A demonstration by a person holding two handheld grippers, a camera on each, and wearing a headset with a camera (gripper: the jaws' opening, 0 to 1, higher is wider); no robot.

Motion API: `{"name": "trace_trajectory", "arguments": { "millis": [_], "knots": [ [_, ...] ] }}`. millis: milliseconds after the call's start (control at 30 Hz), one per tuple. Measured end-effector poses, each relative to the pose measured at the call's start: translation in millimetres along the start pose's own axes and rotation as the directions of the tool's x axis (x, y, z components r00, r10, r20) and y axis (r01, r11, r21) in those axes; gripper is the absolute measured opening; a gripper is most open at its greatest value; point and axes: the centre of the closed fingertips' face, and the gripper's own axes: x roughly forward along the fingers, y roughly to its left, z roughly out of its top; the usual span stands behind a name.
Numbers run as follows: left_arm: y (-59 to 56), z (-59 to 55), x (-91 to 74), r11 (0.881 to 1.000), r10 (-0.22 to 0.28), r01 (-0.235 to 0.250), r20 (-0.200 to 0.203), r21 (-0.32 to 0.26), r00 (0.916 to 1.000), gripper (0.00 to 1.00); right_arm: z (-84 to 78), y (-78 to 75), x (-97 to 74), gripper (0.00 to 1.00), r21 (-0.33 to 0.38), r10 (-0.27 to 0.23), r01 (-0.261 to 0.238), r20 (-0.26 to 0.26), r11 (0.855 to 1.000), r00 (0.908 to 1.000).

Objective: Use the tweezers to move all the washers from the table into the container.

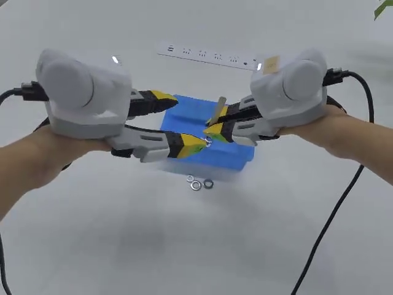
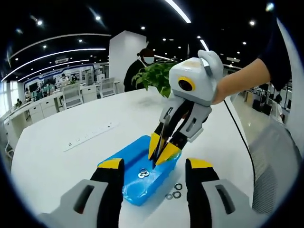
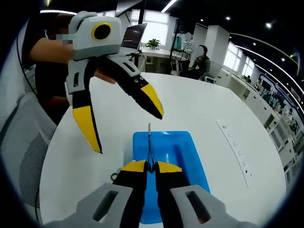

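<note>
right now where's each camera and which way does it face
Head view: on the person's head, looking down at the table; both forearms, left gripper and right gripper show.
Left gripper view: on the left gripper, looking along its open jaws at the container and the right gripper.
Right gripper view: on the right gripper, looking along jaws shut on the tweezers, over the container, toward the left gripper.
Shared: both gripper views face each other across the container.

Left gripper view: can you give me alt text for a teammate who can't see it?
The right gripper holds tweezers tip-down over a blue container with washers already inside. Three more washers lie on the white table beside the container. The left gripper frames the bottom, its yellow-tipped jaws open.
</note>
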Motion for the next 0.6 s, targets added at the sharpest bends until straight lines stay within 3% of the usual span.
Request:
{"name": "trace_trajectory", "arguments": {
  "millis": [267,433,500,600],
  "knots": [
    [-3.1,23.3,13.8,0.996,-0.052,0.050,0.018,0.079,0.9985,0.43,1.5,3.7,-0.9,0.08,-0.014,0.005,-0.005,-0.001,1.000,1.0000],
    [-8.0,26.6,17.8,0.988,-0.091,0.089,0.008,0.128,0.9958,0.29,3.9,2.9,-0.7,0.08,-0.018,0.002,-0.002,0.003,1.000,1.0000],
    [-9.9,28.6,18.1,0.979,-0.108,0.106,0.003,0.173,0.9941,0.29,4.7,2.7,-0.9,0.08,-0.024,0.001,-0.001,0.001,1.000,1.0000],
    [-13.1,30.9,17.4,0.972,-0.139,0.138,-0.006,0.192,0.9903,0.25,6.1,3.8,-1.3,0.08,-0.034,0.003,-0.003,0.002,0.999,1.0000]
  ]
}}
